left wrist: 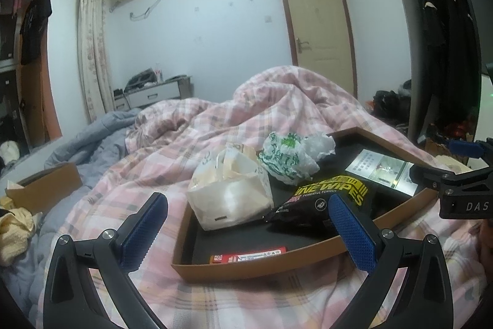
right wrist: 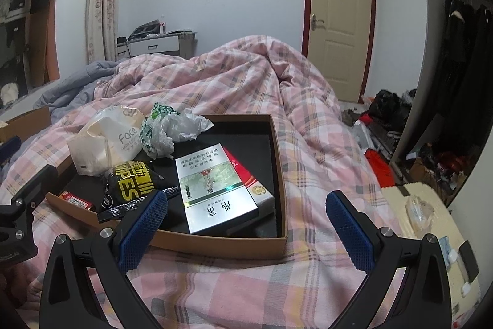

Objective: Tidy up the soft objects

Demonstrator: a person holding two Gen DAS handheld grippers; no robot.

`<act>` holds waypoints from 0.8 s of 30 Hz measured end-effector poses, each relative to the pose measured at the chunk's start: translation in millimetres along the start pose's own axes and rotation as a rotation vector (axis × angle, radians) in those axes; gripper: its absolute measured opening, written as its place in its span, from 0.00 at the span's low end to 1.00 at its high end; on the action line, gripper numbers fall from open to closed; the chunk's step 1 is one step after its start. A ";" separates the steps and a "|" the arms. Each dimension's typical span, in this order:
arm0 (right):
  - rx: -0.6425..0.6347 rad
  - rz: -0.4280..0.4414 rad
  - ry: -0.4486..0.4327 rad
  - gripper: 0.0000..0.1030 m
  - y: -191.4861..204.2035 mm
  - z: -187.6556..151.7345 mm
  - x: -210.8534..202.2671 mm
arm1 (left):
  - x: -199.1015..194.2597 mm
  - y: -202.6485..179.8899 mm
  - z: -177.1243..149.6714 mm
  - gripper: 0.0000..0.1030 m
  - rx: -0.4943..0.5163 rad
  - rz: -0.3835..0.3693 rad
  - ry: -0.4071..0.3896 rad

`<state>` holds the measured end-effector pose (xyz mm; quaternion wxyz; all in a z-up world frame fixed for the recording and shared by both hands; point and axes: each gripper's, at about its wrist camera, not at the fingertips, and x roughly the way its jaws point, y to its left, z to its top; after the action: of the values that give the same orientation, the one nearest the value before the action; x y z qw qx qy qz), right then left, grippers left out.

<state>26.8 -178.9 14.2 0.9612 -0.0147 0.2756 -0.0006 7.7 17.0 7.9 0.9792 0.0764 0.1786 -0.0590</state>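
1. Hovering wide open and empty, the left gripper (left wrist: 248, 232) and right gripper (right wrist: 246, 232) face the tray (right wrist: 282, 174) on the quilt (right wrist: 246, 76).
2. Soft packs crowd the tray's left edge: white pouch (left wrist: 228, 193), crumpled bag (left wrist: 289, 156), wipes pack (left wrist: 326, 199).
3. A loose pinch could drag the tray or spill the overhanging pouch.

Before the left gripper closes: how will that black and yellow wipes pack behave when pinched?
The wipes pack looks like a soft film pouch, so it will likely sag and crinkle. Its glossy surface may slip. It overhangs the box's rim, so it could slide off.

Dim, cool indoor light; soft shadows. Heavy fisheye bending, black vignette at corners. Mild glare on silver carton (right wrist: 215, 190). Slightly soft, grainy.
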 end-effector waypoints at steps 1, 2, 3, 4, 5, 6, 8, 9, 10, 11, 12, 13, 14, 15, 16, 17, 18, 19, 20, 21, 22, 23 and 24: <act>0.006 0.004 0.003 0.99 -0.7 -0.5 0.2 | 1.1 1.1 -0.2 1.00 -0.005 -0.004 0.005; 0.014 0.009 0.009 0.99 -2.5 -0.6 0.8 | 2.3 1.7 -0.2 1.00 -0.010 -0.006 0.011; 0.018 0.013 0.011 0.99 -3.1 -1.0 0.9 | 3.2 2.6 -0.3 1.00 -0.015 -0.008 0.015; 0.021 0.015 0.013 0.99 -3.6 -1.2 1.0 | 4.0 3.3 -0.4 1.00 -0.019 -0.009 0.019; 0.022 0.017 0.014 0.99 -3.9 -1.5 0.5 | 4.7 3.9 -0.5 1.00 -0.022 -0.011 0.022; 0.021 0.017 0.014 0.99 -3.5 -1.4 0.5 | 4.6 4.2 -0.6 1.00 -0.024 -0.014 0.025; 0.015 0.016 0.013 0.99 -3.6 -1.4 0.5 | 5.7 5.2 -0.5 1.00 -0.028 -0.019 0.029; 0.011 0.018 0.015 0.99 -2.7 -0.9 1.2 | 5.9 5.3 -0.5 1.00 -0.029 -0.021 0.031; 0.009 0.020 0.016 0.99 -2.3 -1.2 1.1 | 6.9 5.1 -0.2 1.00 -0.030 -0.023 0.032; 0.006 0.022 0.019 0.99 -1.8 -1.3 1.4 | 6.9 5.1 -0.1 1.00 -0.031 -0.024 0.031; 0.005 0.025 0.023 0.99 -1.8 -1.6 1.8 | 6.7 5.1 -0.3 1.00 -0.032 -0.024 0.031; 0.004 0.032 0.026 0.99 -1.4 -1.4 2.5 | 6.8 5.0 -0.3 1.00 -0.031 -0.023 0.032; 0.004 0.039 0.029 0.99 -1.3 -1.5 2.9 | 6.8 5.0 -0.4 1.00 -0.031 -0.023 0.033; 0.004 0.046 0.031 0.99 -1.5 -1.6 3.2 | 6.9 5.0 -0.3 1.00 -0.031 -0.023 0.034; 0.005 0.047 0.033 0.99 -1.3 -1.5 3.6 | 6.8 5.1 -0.5 1.00 -0.031 -0.023 0.033; 0.006 0.050 0.035 0.99 -1.4 -1.5 3.8 | 6.6 5.2 -0.4 1.00 -0.032 -0.024 0.033; 0.006 0.054 0.036 0.99 -1.6 -1.6 3.9 | 6.4 5.3 -0.4 1.00 -0.033 -0.024 0.032; 0.006 0.057 0.037 0.99 -1.7 -1.5 4.1 | 6.2 5.3 -0.3 1.00 -0.033 -0.024 0.033; 0.006 0.058 0.038 0.99 -1.7 -1.8 4.0 | 6.0 5.2 -0.3 1.00 -0.034 -0.024 0.033; 0.006 0.059 0.039 0.99 -2.0 -1.6 4.1 | 6.1 5.1 -0.2 1.00 -0.033 -0.024 0.033; 0.006 0.059 0.039 0.99 -2.1 -1.5 4.2 | 6.3 5.3 -0.3 1.00 -0.032 -0.024 0.033; 0.006 0.059 0.038 0.99 -2.2 -1.5 4.2 | 6.1 5.2 -0.2 1.00 -0.033 -0.024 0.034; 0.005 0.060 0.039 0.99 -2.1 -1.7 4.0 | 6.2 5.3 -0.3 1.00 -0.032 -0.024 0.033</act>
<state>29.3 -181.1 10.7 0.9553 -0.0041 0.2943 0.0274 14.1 21.7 6.1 0.9764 0.0594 0.1968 -0.0665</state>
